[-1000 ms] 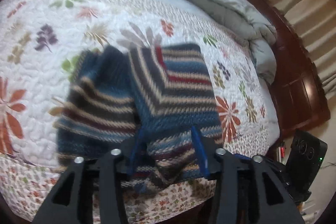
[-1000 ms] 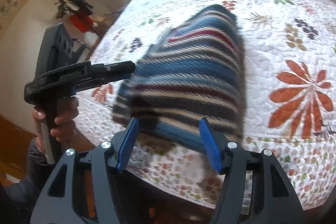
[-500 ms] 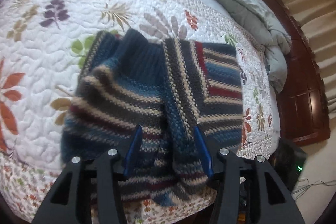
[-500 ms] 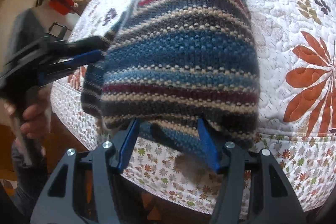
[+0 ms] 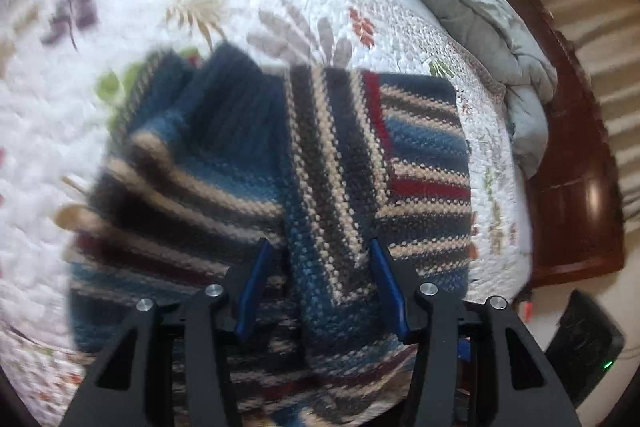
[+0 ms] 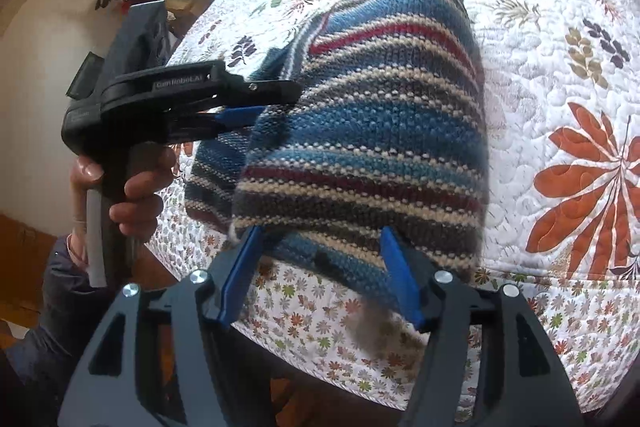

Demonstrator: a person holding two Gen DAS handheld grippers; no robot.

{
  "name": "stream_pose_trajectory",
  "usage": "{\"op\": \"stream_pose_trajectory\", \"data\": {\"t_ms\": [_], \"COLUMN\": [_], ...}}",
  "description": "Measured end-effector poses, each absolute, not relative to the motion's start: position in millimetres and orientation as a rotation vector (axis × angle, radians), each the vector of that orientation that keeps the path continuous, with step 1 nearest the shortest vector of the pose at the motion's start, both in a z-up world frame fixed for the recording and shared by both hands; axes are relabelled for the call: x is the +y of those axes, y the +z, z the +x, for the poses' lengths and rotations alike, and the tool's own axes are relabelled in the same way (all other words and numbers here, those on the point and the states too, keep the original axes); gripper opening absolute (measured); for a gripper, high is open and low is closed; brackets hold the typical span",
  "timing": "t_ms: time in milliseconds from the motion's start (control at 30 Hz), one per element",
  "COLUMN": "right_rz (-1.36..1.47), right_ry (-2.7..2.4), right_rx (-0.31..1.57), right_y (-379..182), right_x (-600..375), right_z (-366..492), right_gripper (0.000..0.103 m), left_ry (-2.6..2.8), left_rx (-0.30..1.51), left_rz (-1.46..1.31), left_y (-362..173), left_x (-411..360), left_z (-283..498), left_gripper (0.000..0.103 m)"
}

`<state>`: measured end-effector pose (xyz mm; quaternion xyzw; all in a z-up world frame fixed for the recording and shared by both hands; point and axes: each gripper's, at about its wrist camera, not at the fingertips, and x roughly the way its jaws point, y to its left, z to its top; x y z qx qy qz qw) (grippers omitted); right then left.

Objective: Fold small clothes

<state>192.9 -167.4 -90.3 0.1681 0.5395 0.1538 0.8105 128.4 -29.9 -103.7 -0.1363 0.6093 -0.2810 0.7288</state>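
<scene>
My left gripper (image 5: 320, 283) and right gripper (image 6: 320, 273) each show blue fingers (image 6: 236, 275) spread wide at the near hem of a striped knit sweater (image 6: 372, 131); whether either is grasping it I cannot tell. The sweater lies bunched at the near edge of the bed's floral quilt (image 6: 560, 67), a grey duvet (image 5: 480, 7) heaped beyond.
</scene>
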Motion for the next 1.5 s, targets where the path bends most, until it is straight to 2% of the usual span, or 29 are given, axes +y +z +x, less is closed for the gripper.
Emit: {"op": "stream_pose_trajectory", "data": {"t_ms": [500,533,633,733,967,1167,1300,1500], "right_rz": [0.368,0.373,0.379,0.385,0.417,0.443,0.422,0.409], "right_ry": [0.328,0.328,0.329,0.325,0.338,0.408,0.436,0.429], "right_rx": [1.155,1.156,1.156,1.152,1.105,1.037,1.047,1.142], "right_y": [-92,-93,-94,-94,-79,-58,-60,-93], "right_x": [-170,-172,-173,-176,-189,-191,-180,-158], "right_z": [198,199,199,199,192,185,194,213], "right_gripper": [0.063,0.063,0.063,0.063,0.063,0.066,0.066,0.066], "left_ry": [-0.821,-0.844,-0.851,-0.846,-0.843,-0.808,-0.738,-0.614], "left_rx": [1.487,1.484,1.498,1.478,1.342,1.224,1.263,1.370], "left_rz": [-0.498,-0.497,-0.509,-0.490,-0.485,-0.461,-0.461,-0.616], "left_y": [-145,-144,-144,-136,-91,-42,-57,-129], "left_x": [-48,-50,-52,-57,-48,3,41,72], "left_z": [133,133,134,136,132,141,147,163], "left_gripper": [0.063,0.061,0.039,0.026,0.020,0.020,0.020,0.021]}}
